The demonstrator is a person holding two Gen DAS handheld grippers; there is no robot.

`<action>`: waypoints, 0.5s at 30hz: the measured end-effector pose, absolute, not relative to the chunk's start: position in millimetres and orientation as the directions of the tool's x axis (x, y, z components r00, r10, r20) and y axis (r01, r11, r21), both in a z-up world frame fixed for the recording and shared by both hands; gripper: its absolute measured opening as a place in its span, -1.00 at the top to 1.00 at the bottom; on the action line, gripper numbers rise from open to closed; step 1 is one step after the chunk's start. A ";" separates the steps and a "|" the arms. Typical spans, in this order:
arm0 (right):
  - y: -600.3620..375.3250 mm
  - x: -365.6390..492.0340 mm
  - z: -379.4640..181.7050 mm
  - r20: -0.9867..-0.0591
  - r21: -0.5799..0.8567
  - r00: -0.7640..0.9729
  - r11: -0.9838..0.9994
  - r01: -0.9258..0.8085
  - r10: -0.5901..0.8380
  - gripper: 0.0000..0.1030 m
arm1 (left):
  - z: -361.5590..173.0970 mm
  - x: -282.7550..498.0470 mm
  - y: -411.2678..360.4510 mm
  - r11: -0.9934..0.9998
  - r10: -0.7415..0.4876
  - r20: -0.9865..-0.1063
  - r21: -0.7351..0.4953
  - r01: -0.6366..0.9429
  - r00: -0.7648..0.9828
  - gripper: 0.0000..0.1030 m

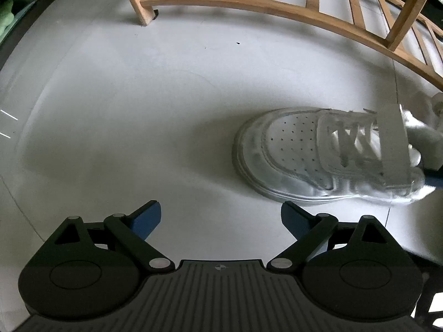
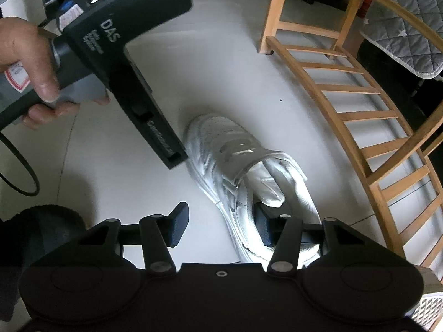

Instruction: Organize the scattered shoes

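The sneaker (image 2: 235, 163) is white, its toe dotted with small perforations, on a pale grey floor (image 1: 124, 96). The slatted rack (image 2: 346, 105) is honey-coloured wood. Both grippers are black with blue pads (image 1: 146, 218). A grey quilted cloth (image 2: 407, 27) bears white stars.

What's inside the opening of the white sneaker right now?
One finger of the right gripper reaches inside the white sneaker, beside its tongue; the other finger stays outside. The insole and toe interior are hidden.
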State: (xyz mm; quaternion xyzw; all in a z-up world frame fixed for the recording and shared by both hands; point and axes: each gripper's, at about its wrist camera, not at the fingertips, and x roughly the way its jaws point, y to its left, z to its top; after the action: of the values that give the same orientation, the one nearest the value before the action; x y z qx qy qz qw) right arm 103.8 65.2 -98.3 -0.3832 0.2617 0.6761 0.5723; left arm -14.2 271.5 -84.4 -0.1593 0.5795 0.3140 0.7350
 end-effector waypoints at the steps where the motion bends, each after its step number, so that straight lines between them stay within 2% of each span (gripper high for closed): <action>1: 64.7 101.7 -98.1 -0.818 -0.082 -0.057 -0.214 -0.973 0.572 -0.07 | -83.6 -14.2 271.7 0.752 0.276 -0.952 0.127 -0.647 0.135 -0.84; 10: 60.2 100.2 -83.5 -0.813 -0.030 -0.110 -0.231 -0.973 0.571 -0.07 | -71.9 -16.4 266.2 0.752 0.229 -0.955 0.049 -0.657 0.191 -0.84; 12: 56.5 106.7 -75.4 -0.811 -0.021 -0.116 -0.227 -0.974 0.573 -0.15 | -69.0 -15.6 264.5 0.752 0.218 -0.954 0.031 -0.659 0.205 -0.84; 15: 50.4 115.8 -67.7 -0.800 -0.036 -0.099 -0.212 -0.977 0.592 -0.42 | -63.4 -13.0 261.1 0.759 0.211 -0.952 0.015 -0.651 0.224 -0.84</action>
State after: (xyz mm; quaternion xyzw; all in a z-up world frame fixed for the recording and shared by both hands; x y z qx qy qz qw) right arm 115.8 50.4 -67.7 -0.3585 0.2684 0.6910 0.5675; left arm -13.0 261.1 -63.4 -0.1984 0.5541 0.2849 0.7566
